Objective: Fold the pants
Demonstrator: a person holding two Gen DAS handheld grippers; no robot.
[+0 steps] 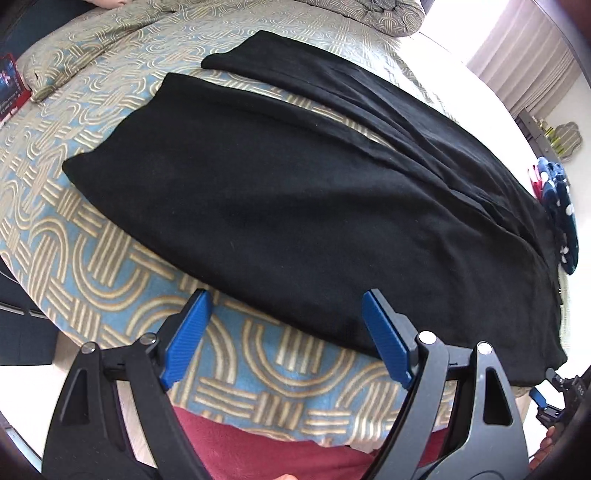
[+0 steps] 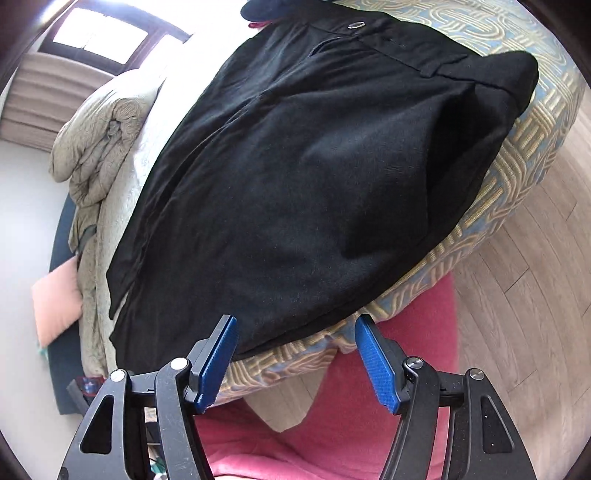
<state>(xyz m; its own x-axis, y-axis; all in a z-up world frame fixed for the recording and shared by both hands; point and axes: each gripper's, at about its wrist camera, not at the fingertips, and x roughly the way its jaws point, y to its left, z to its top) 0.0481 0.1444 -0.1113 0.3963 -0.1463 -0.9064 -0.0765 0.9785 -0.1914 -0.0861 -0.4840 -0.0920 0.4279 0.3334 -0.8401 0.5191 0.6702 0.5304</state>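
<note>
A: Any writing you can read here?
B: None; the red card (image 1: 10, 86) at the bed's (image 1: 92, 254) far left edge carries pale print, but it is too small and blurred to make out.
A: And the pants (image 2: 295, 177)?
B: A metal button (image 2: 356, 25) at the waistband; no legible mark on it.

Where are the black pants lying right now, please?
The black pants lie spread on the patterned bedspread, filling the middle of both wrist views, their near edge along the bed's edge.

The black pants (image 1: 295, 192) hide much of the bed (image 1: 92, 258). A red box (image 1: 13, 86) is cut off by the edge.
</note>
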